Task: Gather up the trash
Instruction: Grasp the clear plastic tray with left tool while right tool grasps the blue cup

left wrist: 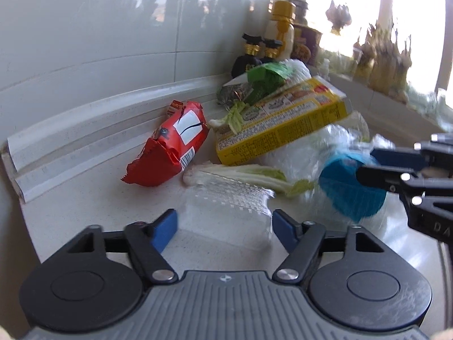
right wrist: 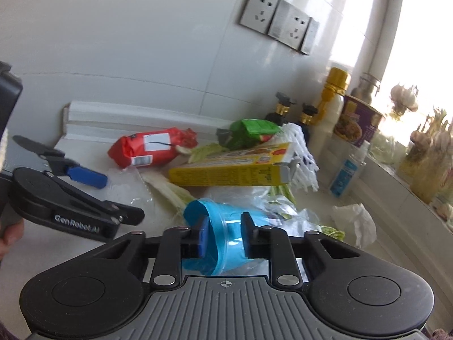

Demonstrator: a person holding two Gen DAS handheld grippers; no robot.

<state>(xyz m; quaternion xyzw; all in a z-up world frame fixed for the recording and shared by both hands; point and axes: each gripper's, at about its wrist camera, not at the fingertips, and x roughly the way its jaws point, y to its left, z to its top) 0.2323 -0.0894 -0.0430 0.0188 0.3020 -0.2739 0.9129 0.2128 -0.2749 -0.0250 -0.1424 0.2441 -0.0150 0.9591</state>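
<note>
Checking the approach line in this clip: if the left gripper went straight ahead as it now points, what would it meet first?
The left gripper would meet the clear plastic clamshell container first, since that already lies between its open fingers. Behind it lies a cabbage leaf, though depth there is uncertain.

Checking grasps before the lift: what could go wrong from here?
1. The right gripper pinches the blue cup by its thin wall; it may crumple or slip.
2. The left gripper straddles the clear plastic tray; that flimsy shell could buckle or squirt out.
3. The yellow box leans on the pile and may slide.
</note>
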